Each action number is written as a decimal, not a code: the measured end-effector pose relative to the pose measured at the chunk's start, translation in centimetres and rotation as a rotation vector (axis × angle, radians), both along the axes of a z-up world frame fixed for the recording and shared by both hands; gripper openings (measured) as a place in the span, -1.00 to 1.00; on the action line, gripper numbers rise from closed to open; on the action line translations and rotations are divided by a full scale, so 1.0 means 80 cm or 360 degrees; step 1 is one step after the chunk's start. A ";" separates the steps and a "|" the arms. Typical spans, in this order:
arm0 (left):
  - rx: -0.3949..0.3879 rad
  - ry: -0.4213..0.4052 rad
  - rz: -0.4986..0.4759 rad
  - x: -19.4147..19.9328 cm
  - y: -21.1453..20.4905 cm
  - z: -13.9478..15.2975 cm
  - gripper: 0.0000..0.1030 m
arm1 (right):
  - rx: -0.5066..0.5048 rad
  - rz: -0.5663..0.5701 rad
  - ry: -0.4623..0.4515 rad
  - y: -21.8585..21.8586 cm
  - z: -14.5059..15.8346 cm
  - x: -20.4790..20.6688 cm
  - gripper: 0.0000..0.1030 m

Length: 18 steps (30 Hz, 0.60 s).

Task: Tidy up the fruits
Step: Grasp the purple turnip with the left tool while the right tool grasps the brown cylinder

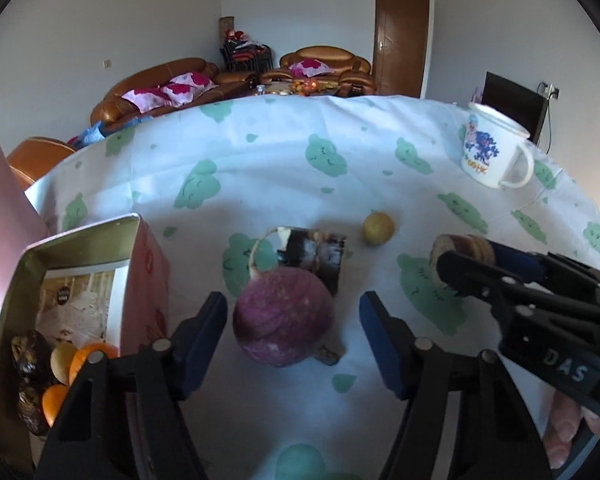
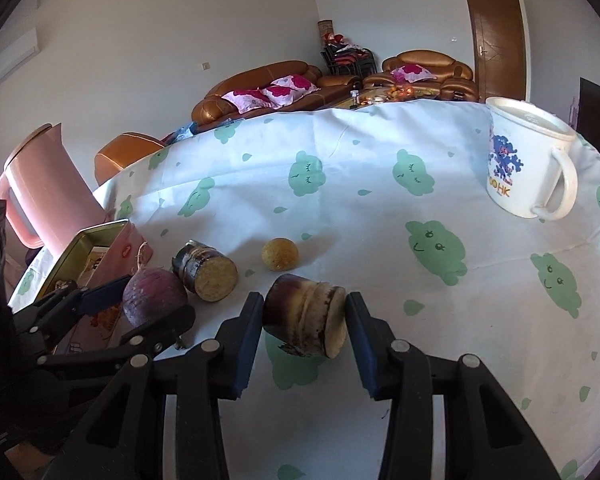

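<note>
Black arms of the left hand-held gripper (image 1: 293, 336) fill the bottom of the left view. Its blue pads sit on both sides of the purple turnip (image 1: 283, 316) but do not touch it, so it is open. Low in the right view, the right hand-held gripper (image 2: 305, 320) squeezes a sugarcane piece (image 2: 306, 314). Another cane piece (image 2: 205, 271) and a small yellow fruit (image 2: 280, 254) lie on the desk (image 2: 380, 240). At lower left, the pink tin (image 1: 144, 280) holds oranges (image 1: 90, 360).
</note>
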<state>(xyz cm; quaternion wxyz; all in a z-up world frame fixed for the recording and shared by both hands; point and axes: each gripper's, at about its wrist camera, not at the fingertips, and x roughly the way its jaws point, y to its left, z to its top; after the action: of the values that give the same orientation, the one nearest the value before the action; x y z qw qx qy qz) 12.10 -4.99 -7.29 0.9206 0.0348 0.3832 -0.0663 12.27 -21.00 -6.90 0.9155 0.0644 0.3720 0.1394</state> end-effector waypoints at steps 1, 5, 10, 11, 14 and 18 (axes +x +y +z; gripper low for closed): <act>-0.0002 0.0006 0.0009 0.002 0.001 -0.001 0.12 | 0.0007 0.0007 0.0007 0.000 -0.001 0.001 -0.14; -0.0036 0.0002 0.0017 0.003 0.007 0.000 0.03 | 0.0027 0.0040 0.0001 0.001 -0.001 0.001 -0.14; -0.0049 -0.0039 0.0010 -0.003 0.008 0.004 0.03 | 0.0024 0.0056 -0.0059 0.004 0.005 -0.006 -0.14; -0.0046 -0.0047 0.0010 -0.004 0.008 0.005 0.03 | 0.0029 0.0063 -0.0070 0.004 0.006 -0.008 -0.14; -0.0045 -0.0076 0.0006 -0.007 0.008 0.008 0.03 | 0.0034 0.0067 -0.0085 0.005 0.007 -0.010 -0.14; -0.0056 -0.0107 0.0010 -0.010 0.010 0.012 0.03 | 0.0047 0.0084 -0.0123 0.004 0.011 -0.014 -0.14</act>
<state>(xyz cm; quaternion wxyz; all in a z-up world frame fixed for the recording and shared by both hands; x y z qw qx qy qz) 11.28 -4.18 -6.34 0.9336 0.0195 0.3511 -0.0688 11.13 -20.65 -6.02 0.9241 0.0626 0.3359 0.1712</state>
